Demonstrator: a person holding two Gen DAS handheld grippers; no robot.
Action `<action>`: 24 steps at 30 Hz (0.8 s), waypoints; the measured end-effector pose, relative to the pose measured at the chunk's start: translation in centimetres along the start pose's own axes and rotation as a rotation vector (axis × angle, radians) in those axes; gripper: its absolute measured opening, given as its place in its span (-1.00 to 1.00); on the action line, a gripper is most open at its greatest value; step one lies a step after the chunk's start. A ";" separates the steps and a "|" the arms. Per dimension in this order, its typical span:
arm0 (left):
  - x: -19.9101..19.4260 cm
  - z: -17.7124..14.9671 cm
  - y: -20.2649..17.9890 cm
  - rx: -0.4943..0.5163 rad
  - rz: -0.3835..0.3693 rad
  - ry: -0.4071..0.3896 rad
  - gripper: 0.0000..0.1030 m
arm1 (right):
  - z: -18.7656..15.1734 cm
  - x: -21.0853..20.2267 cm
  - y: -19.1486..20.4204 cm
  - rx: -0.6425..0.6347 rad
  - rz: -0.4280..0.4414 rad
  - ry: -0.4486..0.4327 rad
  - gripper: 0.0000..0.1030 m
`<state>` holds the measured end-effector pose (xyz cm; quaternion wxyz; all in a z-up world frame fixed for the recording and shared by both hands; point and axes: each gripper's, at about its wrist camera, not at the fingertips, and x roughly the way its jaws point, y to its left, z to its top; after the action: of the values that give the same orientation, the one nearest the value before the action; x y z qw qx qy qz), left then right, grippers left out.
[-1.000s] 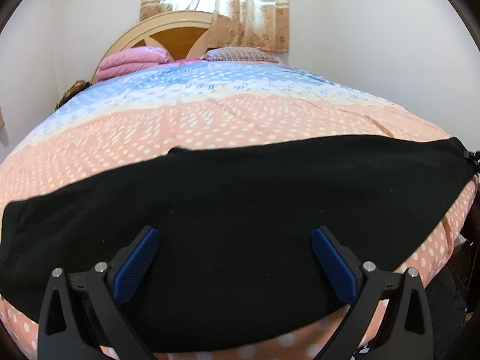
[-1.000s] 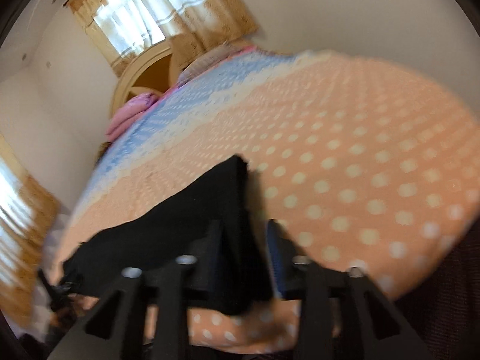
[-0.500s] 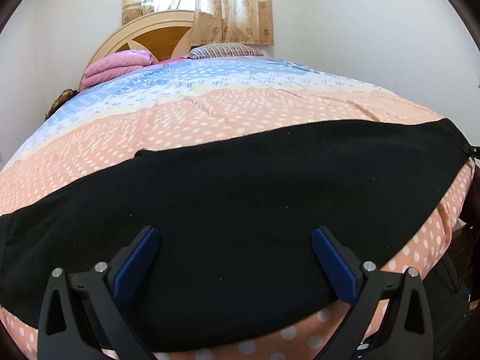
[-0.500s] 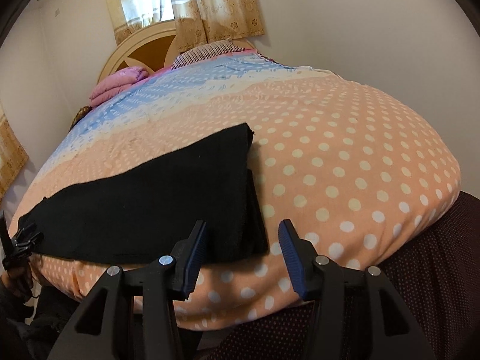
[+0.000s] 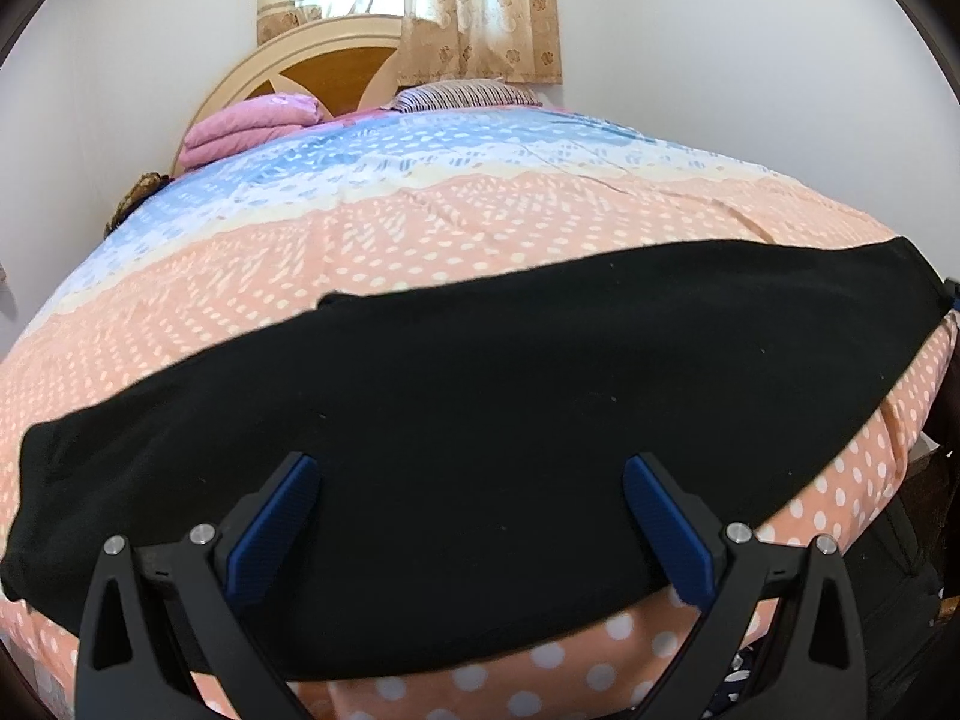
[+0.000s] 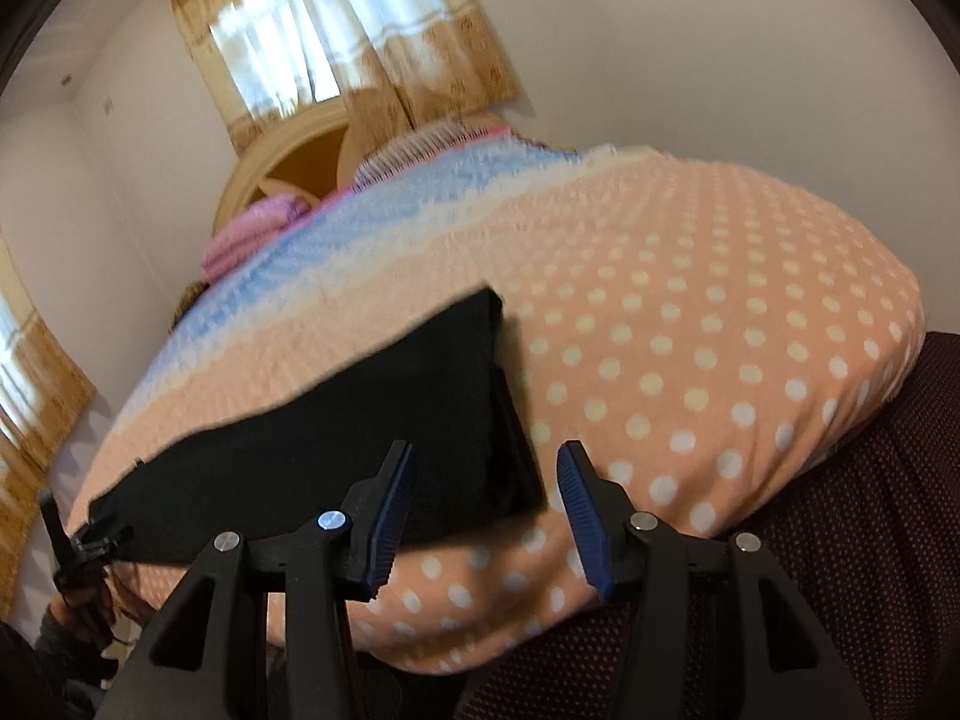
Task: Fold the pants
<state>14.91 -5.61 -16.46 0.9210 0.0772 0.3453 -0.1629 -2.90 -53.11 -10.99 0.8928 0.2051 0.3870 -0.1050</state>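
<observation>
Along the bedspread's (image 5: 420,252) near edge the black pants (image 5: 480,420) run crosswise; left gripper (image 5: 468,528) gapes empty over their middle, right gripper (image 6: 480,504) half-open, empty, at their end.

A bed (image 5: 480,228) under a peach polka-dot and blue-banded quilt fills the room below plain white walls (image 5: 720,60). At twelve o'clock, an arched cream-and-brown wooden headboard (image 5: 312,69) stands before a daylit window with tan floral curtains (image 5: 480,24); folded pink blankets (image 5: 246,129) sit at eleven o'clock.
</observation>
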 end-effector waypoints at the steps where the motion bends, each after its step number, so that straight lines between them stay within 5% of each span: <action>1: 0.0 0.1 0.1 0.003 0.003 0.001 1.00 | 0.2 0.0 0.0 0.009 0.007 -0.002 -0.01; 16: 0.7 -0.3 4.7 -0.086 0.086 0.009 1.00 | 1.4 2.2 -1.9 0.096 0.063 0.015 -0.01; 22: 1.3 -0.9 5.9 -0.143 0.057 0.007 1.00 | 2.5 3.4 -1.4 0.063 0.055 0.023 -0.01; 24: 1.3 -1.0 5.9 -0.143 0.059 0.001 1.00 | 2.8 3.8 -1.5 0.078 0.059 0.024 -0.20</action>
<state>17.27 -0.19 -17.88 0.9285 0.0213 0.3539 -0.1105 0.98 -55.75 -12.52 0.8821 0.2526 0.3870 -0.0911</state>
